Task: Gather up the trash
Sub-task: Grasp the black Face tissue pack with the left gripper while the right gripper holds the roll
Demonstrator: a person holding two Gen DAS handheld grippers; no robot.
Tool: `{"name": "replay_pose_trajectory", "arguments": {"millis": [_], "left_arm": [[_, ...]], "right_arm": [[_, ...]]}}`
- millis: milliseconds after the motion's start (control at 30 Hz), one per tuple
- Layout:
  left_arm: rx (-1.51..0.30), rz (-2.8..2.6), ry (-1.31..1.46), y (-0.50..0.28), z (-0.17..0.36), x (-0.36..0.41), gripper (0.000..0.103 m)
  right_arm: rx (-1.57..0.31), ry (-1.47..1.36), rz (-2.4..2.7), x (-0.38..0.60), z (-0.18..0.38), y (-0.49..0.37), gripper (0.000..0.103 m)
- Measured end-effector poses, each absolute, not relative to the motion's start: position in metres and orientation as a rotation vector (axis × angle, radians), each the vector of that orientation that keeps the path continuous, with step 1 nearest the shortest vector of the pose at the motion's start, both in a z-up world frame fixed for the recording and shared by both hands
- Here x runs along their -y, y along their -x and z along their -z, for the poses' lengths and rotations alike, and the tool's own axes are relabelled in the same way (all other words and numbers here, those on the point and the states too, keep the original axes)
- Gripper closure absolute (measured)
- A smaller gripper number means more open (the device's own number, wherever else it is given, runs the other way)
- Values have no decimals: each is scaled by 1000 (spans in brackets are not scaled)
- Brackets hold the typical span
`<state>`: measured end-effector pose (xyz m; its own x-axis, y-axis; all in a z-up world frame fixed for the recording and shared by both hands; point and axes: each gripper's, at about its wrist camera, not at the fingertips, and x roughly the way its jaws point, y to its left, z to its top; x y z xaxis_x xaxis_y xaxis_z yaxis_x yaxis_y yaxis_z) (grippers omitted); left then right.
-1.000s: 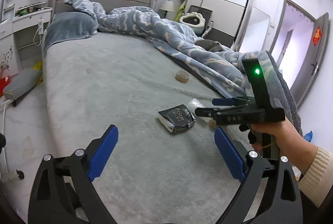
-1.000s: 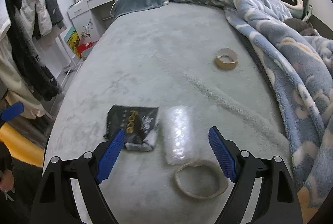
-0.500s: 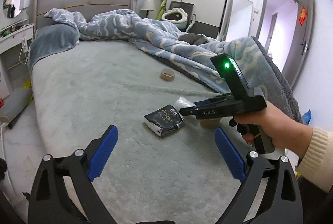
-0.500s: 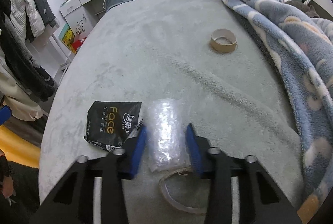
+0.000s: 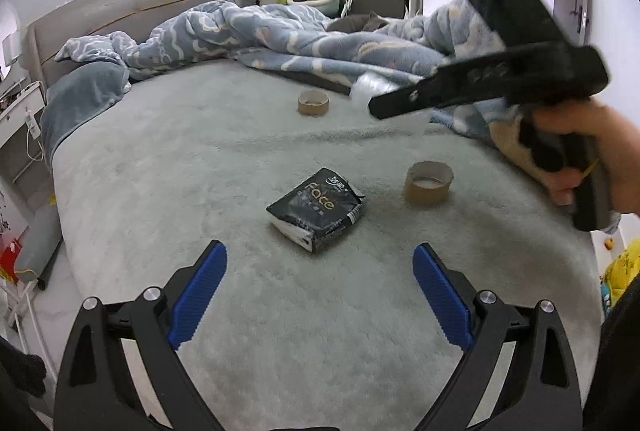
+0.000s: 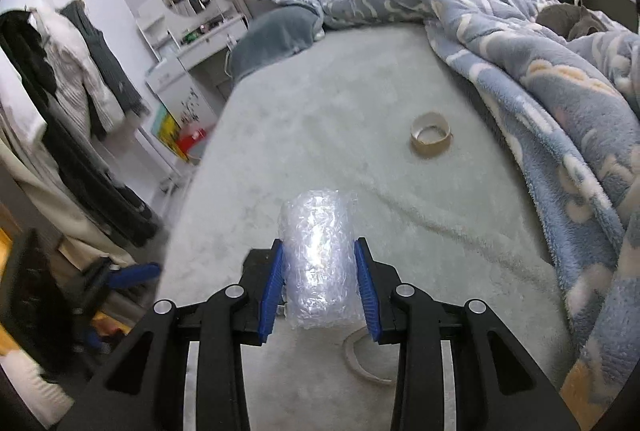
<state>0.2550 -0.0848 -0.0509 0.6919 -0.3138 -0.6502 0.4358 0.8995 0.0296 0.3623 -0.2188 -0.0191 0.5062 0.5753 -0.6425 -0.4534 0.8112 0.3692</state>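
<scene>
Looking from the left wrist, the left gripper [image 5: 318, 295] stands with its fingers wide and empty above the grey bed cover [image 5: 160, 159]. The black tissue pack [image 5: 316, 209] lies just ahead of it, and a brown tape core [image 5: 428, 183] rests beside the pack, a second tape core [image 5: 313, 103] further off by the blue blanket [image 5: 320, 39]. The right gripper [image 5: 374, 107] is up in the air on the right side. The room around the pack is free, so the left one can come down without touching the core.

From the right wrist, the right gripper [image 6: 318, 287] has just been closing and now pinches the clear plastic wrap [image 6: 318, 251] between both pads, off the cover. The wrap is soft and slippery, so it could slide out or crush if the hand swings quickly. The bed edge [image 6: 188, 199] runs close on the left, with hanging clothes [image 6: 68, 79] beyond it; a dropped wrap could fall there.
</scene>
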Motion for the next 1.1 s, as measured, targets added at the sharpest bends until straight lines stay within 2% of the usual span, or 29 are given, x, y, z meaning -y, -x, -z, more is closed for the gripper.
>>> {"name": "replay_pose_trajectory", "arguments": {"millis": [500, 767, 933, 1100], "left_arm": [[-780, 482, -347, -329, 70, 129, 8], [-852, 559, -484, -345, 86, 153, 8], [-880, 534, -476, -353, 93, 148, 8], [-945, 538, -380, -359, 101, 137, 19]], "right_arm": [[-881, -231, -675, 241, 16, -364, 67], [-899, -240, -657, 252, 25, -367, 67], [-902, -232, -663, 252, 24, -367, 67], [-908, -227, -661, 251, 25, -367, 67]]}}
